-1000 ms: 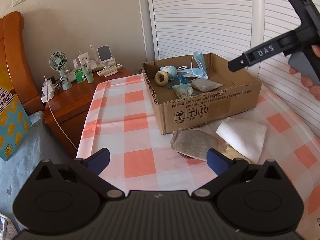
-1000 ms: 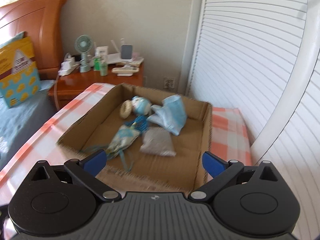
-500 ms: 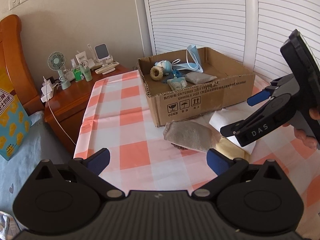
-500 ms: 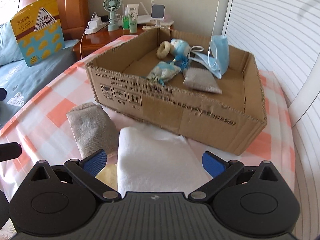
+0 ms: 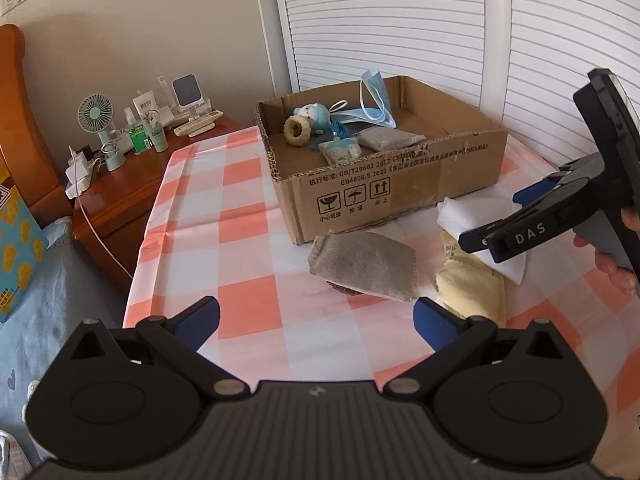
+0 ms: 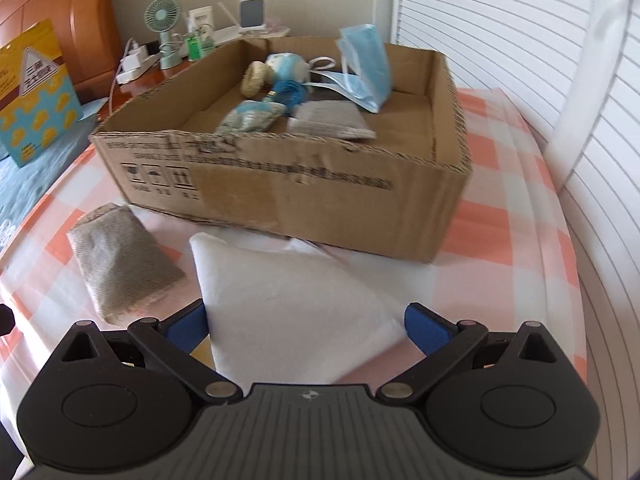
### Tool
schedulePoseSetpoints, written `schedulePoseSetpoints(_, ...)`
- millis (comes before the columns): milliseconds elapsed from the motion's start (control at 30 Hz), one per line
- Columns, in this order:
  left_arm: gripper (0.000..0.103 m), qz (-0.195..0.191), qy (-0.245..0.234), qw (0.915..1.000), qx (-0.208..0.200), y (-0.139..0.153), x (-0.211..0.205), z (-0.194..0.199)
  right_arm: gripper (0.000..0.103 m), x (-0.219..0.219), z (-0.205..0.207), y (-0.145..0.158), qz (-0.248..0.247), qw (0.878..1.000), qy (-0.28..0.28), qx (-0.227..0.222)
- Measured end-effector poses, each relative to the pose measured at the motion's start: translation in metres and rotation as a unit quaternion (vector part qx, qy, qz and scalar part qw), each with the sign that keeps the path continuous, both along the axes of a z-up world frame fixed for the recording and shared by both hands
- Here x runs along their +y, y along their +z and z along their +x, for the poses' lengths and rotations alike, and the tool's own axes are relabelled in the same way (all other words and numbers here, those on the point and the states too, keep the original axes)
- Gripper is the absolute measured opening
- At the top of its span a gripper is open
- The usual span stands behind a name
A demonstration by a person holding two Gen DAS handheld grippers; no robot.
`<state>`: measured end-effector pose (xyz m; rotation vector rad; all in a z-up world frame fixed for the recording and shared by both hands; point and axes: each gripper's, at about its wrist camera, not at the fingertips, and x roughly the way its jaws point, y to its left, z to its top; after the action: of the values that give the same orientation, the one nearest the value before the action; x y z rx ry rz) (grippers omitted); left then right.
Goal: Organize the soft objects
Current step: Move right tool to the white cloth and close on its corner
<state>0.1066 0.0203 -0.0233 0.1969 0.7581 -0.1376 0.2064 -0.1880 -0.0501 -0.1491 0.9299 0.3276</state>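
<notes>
Right gripper (image 6: 306,322), jaws spread and empty, straddles the folded white cloth (image 6: 288,304) lying against the open brown cardboard box (image 6: 304,184), positioned to pinch it. Left gripper (image 5: 316,320), likewise open and empty, hangs near the grey woven pouch (image 5: 364,266) awaiting sorting.

Matte black housings with ribbed centres, round caps and silver pivot screws behind the fingers are being shown on the left gripper (image 5: 316,316) and the right gripper (image 6: 306,322). Blue pads (image 6: 426,328) are being carried at the fingertips. White "DAS" lettering and bare skin of the right hand (image 5: 616,256) are being seen behind the right fingers.
</notes>
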Motion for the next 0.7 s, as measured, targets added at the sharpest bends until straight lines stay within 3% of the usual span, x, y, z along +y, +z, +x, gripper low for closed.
schedulePoseSetpoints(333, 0.102, -0.001, -0.016, 0.9997, 0.017, -0.009, -0.012, 0.008, 0.103, -0.023, -0.003, 0.006, 0.024, 0.999, -0.023, -0.026)
schedulePoseSetpoints(500, 0.102, 0.002, -0.024, 0.9994, 0.024, -0.012, -0.02, 0.01, 0.103, -0.016, 0.002, 0.002, -0.004, 0.999, -0.003, -0.036)
schedulePoseSetpoints(600, 0.102, 0.006, -0.028, 0.9992, 0.027, -0.014, -0.023, 0.011, 0.1, -0.008, 0.002, 0.0, -0.019, 0.998, 0.02, -0.053)
schedulePoseSetpoints(700, 0.102, 0.009, -0.031, 0.9991, 0.029, -0.014, -0.026, 0.012, 0.089, -0.001, 0.004, -0.001, -0.03, 0.997, 0.032, -0.058)
